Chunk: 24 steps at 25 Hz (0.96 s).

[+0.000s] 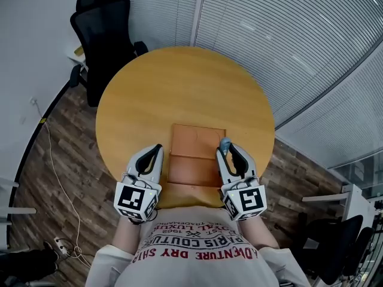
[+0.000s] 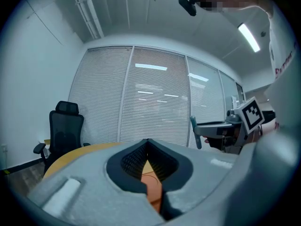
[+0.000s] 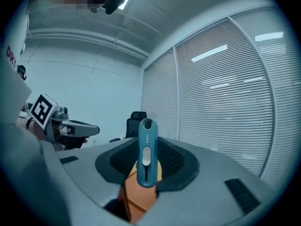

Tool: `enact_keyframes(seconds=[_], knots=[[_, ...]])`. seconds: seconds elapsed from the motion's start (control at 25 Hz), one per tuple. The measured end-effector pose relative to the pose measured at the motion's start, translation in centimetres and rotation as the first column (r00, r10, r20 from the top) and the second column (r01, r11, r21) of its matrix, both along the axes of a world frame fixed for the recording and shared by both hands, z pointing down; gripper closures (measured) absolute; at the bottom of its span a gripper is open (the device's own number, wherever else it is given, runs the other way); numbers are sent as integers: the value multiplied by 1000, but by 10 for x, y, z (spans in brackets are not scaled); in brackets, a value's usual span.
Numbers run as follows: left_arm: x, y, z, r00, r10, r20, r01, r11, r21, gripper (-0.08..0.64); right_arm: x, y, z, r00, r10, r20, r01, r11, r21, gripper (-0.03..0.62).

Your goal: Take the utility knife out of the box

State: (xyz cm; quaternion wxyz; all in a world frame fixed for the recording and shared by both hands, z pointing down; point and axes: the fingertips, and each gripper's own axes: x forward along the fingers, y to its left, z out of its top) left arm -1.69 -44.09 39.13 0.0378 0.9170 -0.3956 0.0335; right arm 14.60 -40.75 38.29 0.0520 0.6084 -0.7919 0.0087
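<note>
One round wooden table (image 1: 179, 82) carries the open orange box (image 1: 194, 142). Left gripper (image 1: 158, 148) hovers beside it, jaws together on nothing. Right gripper (image 1: 228, 146) clamps the blue utility knife (image 3: 146, 149) upright, seemingly out of the box; only setting it down remains.

Round wooden table (image 1: 179, 82); honey-coloured top, smooth; stands on a dark plank floor (image 1: 66, 160). Flat orange-brown box (image 1: 194, 154) lies directly on the top; sits on the near half, roughly centred left to right; near edge close to the table's near rim. Box is rectangular; a seam across it splits a far panel from a near one.
</note>
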Motion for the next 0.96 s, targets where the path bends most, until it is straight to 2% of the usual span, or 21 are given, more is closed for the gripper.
enact_keyframes(seconds=[0.32, 0.96], knots=[[4, 7, 4, 1000, 13, 5, -13, 1000, -8, 566, -1, 6, 2, 1000, -1, -15, 1, 1000, -4, 459], [9, 0, 7, 1000, -22, 16, 22, 1000, -6, 566, 6, -10, 9, 999, -11, -32, 11, 1000, -13, 460]])
